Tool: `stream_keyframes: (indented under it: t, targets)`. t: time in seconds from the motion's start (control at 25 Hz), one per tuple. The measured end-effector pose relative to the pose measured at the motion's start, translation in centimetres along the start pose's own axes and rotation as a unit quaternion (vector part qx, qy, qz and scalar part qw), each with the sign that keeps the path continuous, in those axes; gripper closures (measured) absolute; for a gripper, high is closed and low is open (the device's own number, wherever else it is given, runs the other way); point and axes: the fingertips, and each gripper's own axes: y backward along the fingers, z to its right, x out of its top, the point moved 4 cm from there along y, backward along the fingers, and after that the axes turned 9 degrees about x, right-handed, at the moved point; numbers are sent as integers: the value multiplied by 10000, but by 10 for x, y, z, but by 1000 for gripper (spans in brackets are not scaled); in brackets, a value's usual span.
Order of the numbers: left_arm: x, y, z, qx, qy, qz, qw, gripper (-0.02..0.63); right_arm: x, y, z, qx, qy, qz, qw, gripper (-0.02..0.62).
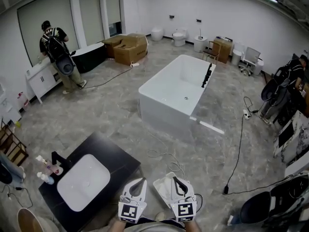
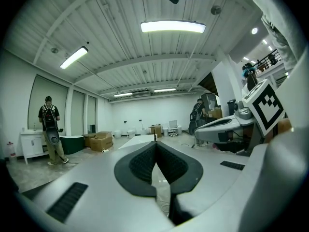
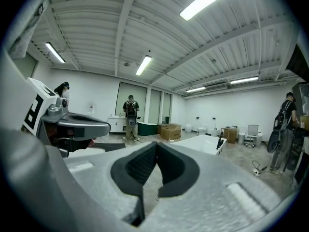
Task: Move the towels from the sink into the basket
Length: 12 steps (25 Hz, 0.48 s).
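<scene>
Closest in, at the bottom edge of the head view, the left gripper (image 1: 139,181) and the right gripper (image 1: 176,180) are held side by side, roughly level, over the floor just off the right corner of the counter (image 1: 118,161). In the left gripper view the dark ribbed fingers (image 2: 140,162) meet at their tips with nothing between them. In the right gripper view the fingers (image 3: 137,167) are likewise pressed together and empty.

No towels can be made out. The sink (image 1: 84,182), a white rounded basin sunk into the middle of the black counter, looks bare from here, though a white cloth lying flat in it would be hard to tell from the bowl.

A towel should be light, soft and limp. It will likely sag and trail from wherever it is pinched, and weigh more and cling to the basin if wet. The best hold is probably a raised fold or bunched ridge near the cloth's middle, so that neither end drags over the sink's rim. A flat single layer would give closed tips little to bite.

A black tap (image 1: 59,158) and some small bottles (image 1: 46,170) stand along the counter's left edge. A tan round rim at the lower left, beyond the counter's near corner, may be the basket (image 1: 26,220). A white bathtub (image 1: 176,88) stands well apart, mid-room.
</scene>
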Motion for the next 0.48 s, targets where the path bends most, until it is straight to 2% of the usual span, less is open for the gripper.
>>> stream_keyframes:
  t: [0.12,0.32,0.48]
  targets:
    - [0,0,-2,28,41,-29,10000,598,-1,-2,-2,16,-14,-23,10000,595]
    - [9,0,0,81,397,-83,9991,597,-2,-2,-1,-2,-14,-5,10000,595]
    - [-2,0,-1,-4,-10,-14,10000,598,-2,-2,-1,-1,-3,2,10000,595]
